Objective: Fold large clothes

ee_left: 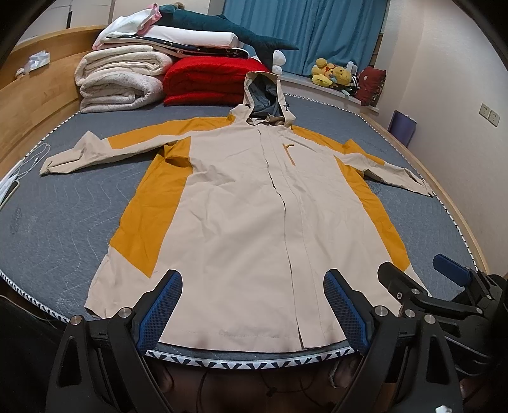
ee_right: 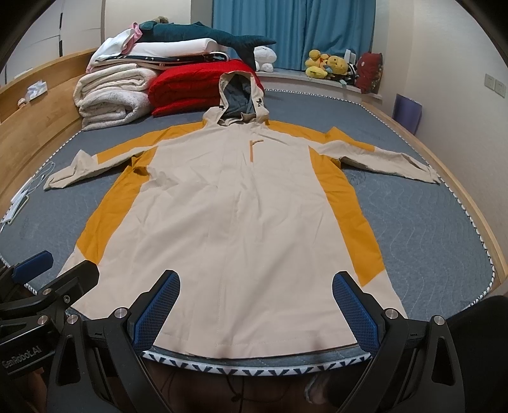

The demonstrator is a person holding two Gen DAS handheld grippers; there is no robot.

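A beige and mustard hooded jacket (ee_left: 241,197) (ee_right: 235,203) lies flat and face up on the grey mattress (ee_left: 63,216) (ee_right: 428,228), sleeves spread to both sides, hood at the far end, hem at the near edge. My left gripper (ee_left: 254,295) hovers above the hem, its jaws wide apart with nothing between them. My right gripper (ee_right: 255,297) hangs over the hem beside it, jaws equally wide and empty. Each gripper shows at the edge of the other's view: the right gripper (ee_left: 422,276) and the left gripper (ee_right: 60,263).
Folded white blankets (ee_left: 120,79), a red quilt (ee_left: 206,79) and a teal plush (ee_left: 222,28) are stacked at the mattress head. A wooden bed frame (ee_left: 38,92) surrounds the bed. Plush toys (ee_left: 331,73) line the window sill under blue curtains (ee_left: 304,31). White cables (ee_left: 31,159) lie at the left edge.
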